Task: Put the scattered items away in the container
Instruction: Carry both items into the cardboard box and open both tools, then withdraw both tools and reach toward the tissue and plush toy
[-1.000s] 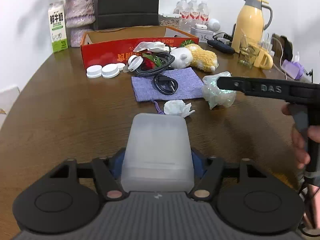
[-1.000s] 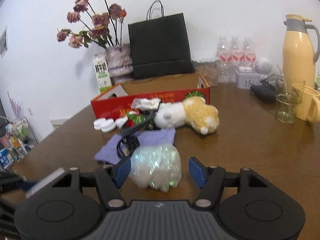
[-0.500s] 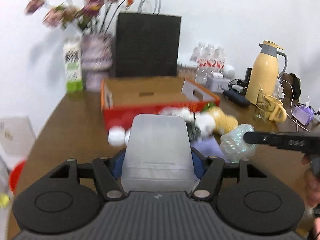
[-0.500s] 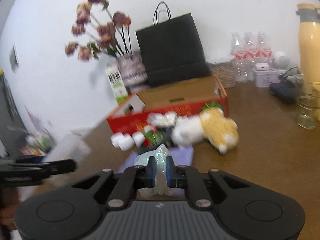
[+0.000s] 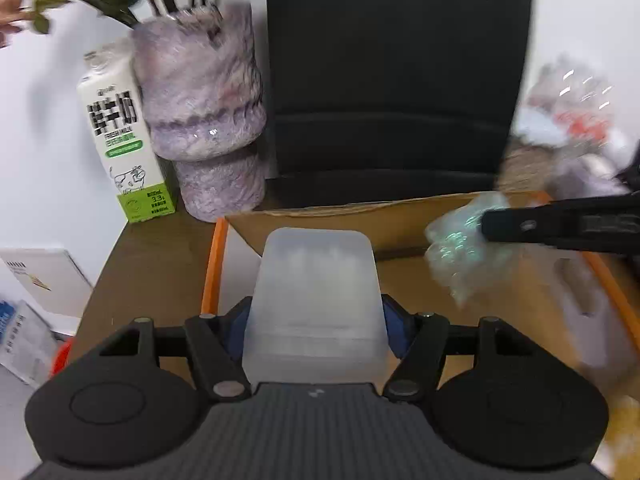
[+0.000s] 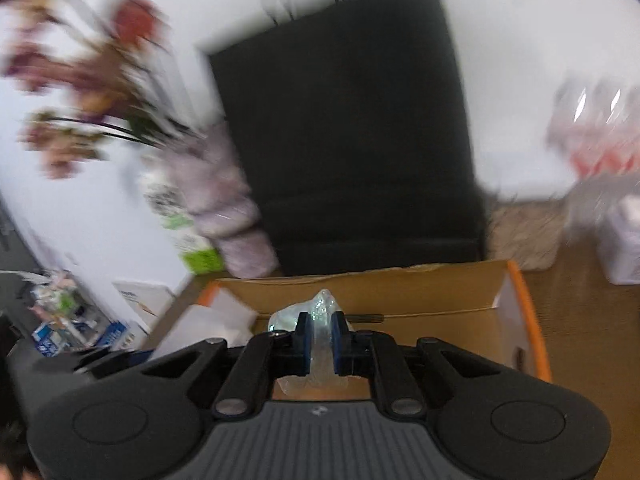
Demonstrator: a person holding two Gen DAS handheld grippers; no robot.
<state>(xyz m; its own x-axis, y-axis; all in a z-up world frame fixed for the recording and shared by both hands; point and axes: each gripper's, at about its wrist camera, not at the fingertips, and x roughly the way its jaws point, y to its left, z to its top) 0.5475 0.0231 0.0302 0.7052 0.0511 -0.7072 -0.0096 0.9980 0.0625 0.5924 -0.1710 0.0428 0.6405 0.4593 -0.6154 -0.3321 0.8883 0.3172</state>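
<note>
Left wrist view: since a second ago both loads have left the mid-counter clutter and now hang over the cardboard box [image 5: 400, 216], my left tongs [image 5: 316, 320] clenched on the frosted plastic tub [image 5: 316, 280], right tongs [image 6: 320, 340] freshly clamped on the crinkly bag [image 6: 320, 312], so I judge release comes next.

A white wall [image 5: 48, 92] fills the back, evenly lit, with a black paper bag [image 5: 396, 80] standing against it at 12 o'clock. At 10 o'clock a mottled purple vase [image 5: 200, 120] with blurred flowers [image 6: 76, 88] stands on the brown table [image 5: 156, 264], touching a milk carton [image 5: 124, 144] on its 9 o'clock side. Blurred water bottles [image 5: 572, 112] sit at 2 o'clock, and past the table edge at 8 o'clock lie white boxes [image 5: 40, 276] and clutter too blurred to name
</note>
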